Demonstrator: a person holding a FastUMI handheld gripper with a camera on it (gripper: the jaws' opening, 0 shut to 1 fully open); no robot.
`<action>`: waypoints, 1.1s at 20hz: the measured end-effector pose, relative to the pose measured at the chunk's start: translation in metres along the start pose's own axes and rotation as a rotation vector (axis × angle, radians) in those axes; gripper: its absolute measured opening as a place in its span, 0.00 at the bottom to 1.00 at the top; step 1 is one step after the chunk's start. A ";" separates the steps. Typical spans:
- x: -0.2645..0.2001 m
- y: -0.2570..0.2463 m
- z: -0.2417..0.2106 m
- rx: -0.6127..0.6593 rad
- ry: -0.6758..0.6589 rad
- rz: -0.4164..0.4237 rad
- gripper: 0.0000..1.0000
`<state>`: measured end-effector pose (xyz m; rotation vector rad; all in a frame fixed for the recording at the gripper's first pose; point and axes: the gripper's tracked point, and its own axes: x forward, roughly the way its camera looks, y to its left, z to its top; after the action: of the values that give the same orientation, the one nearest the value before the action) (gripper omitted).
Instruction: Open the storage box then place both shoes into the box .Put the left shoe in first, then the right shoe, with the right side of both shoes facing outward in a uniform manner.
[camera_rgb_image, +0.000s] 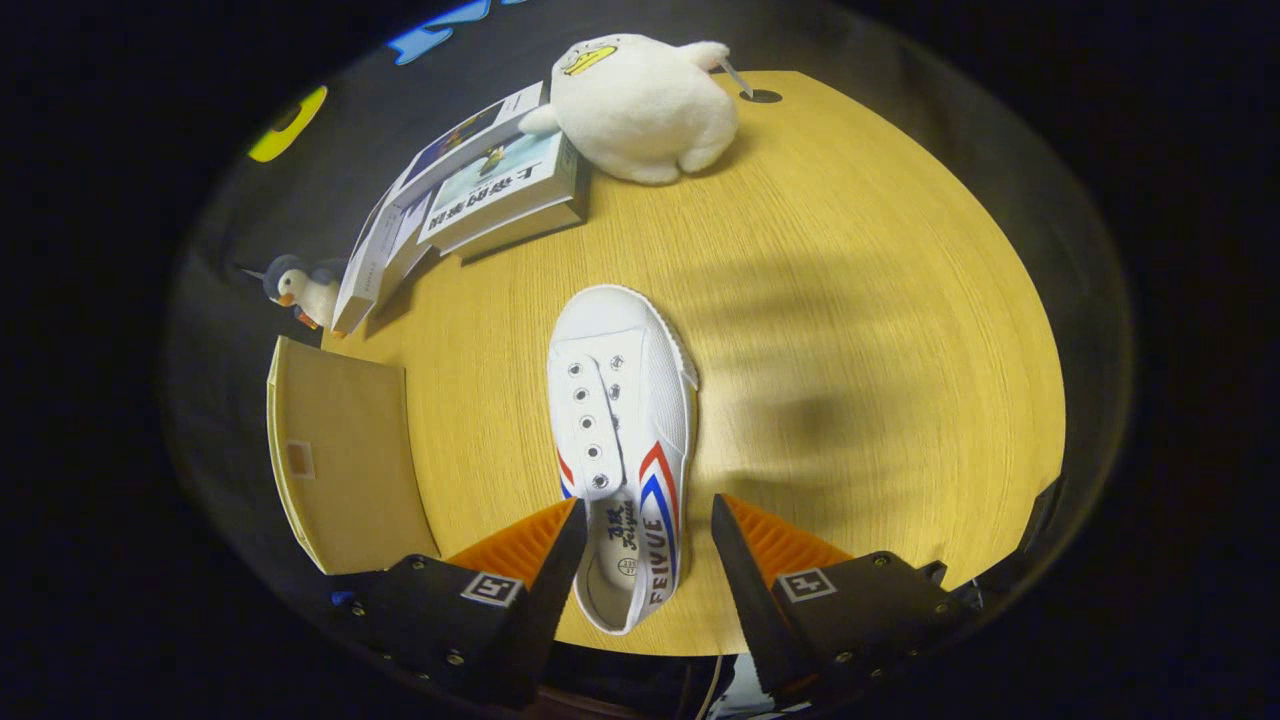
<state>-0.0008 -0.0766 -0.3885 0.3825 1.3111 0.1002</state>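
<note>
A white canvas shoe (620, 440) with red and blue stripes lies on the wooden table (850, 300), toe pointing away from me, heel near the table's front edge. My gripper (648, 515) is open, its fingers apart on either side of the shoe's heel end. The left finger looks close against the shoe's side; the right finger stands clear of it by a gap. A cardboard box (340, 450) sits left of the shoe, at the table's left edge, with its brown top face toward me.
A stack of books (480, 190) lies at the far left of the table. A white plush duck (640, 105) sits beside the books at the back. A small penguin toy (300, 285) stands left of the books. Bare tabletop stretches right of the shoe.
</note>
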 end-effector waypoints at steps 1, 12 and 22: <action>0.009 -0.004 -0.002 -0.004 0.015 -0.010 0.73; 0.026 -0.005 0.000 -0.059 0.053 -0.036 0.12; -0.006 0.020 -0.012 0.121 0.076 0.044 0.00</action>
<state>-0.0112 -0.0574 -0.3790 0.5147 1.3874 0.0733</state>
